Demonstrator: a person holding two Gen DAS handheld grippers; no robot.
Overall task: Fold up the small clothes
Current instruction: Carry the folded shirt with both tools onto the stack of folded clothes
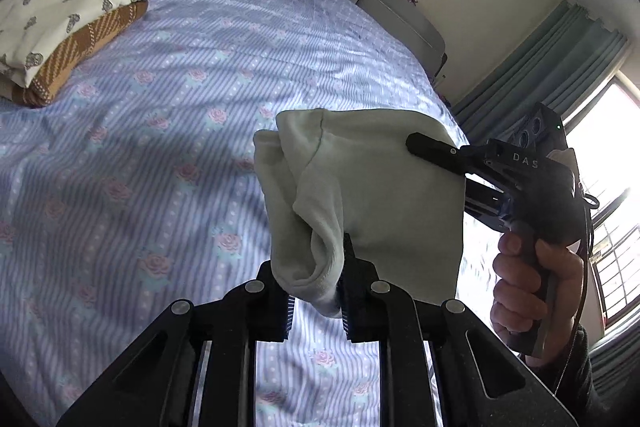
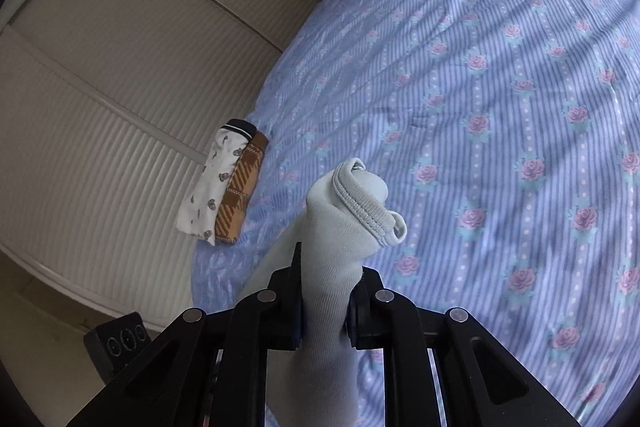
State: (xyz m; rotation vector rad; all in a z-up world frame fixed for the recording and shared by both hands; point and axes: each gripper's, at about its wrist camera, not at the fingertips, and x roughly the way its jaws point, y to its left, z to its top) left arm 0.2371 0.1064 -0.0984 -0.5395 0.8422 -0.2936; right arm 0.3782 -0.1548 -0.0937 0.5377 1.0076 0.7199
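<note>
A pale green small garment [image 1: 380, 203] hangs in the air above the bed, held at two ends. My left gripper [image 1: 316, 291] is shut on one bunched corner of it. My right gripper [image 2: 324, 303] is shut on the other part, with the garment's ribbed elastic hem [image 2: 364, 207] sticking out past the fingertips. In the left wrist view the right gripper [image 1: 432, 147] reaches in from the right, one finger lying across the cloth, a hand on its handle.
The bed [image 1: 180, 131] has a blue striped sheet with pink roses. Two folded clothes, a white printed one [image 1: 68, 15] on a brown patterned one [image 1: 80, 55], lie at the bed's edge by a ribbed white wall [image 2: 100, 87]. Curtains and a window [image 1: 600, 147] are at right.
</note>
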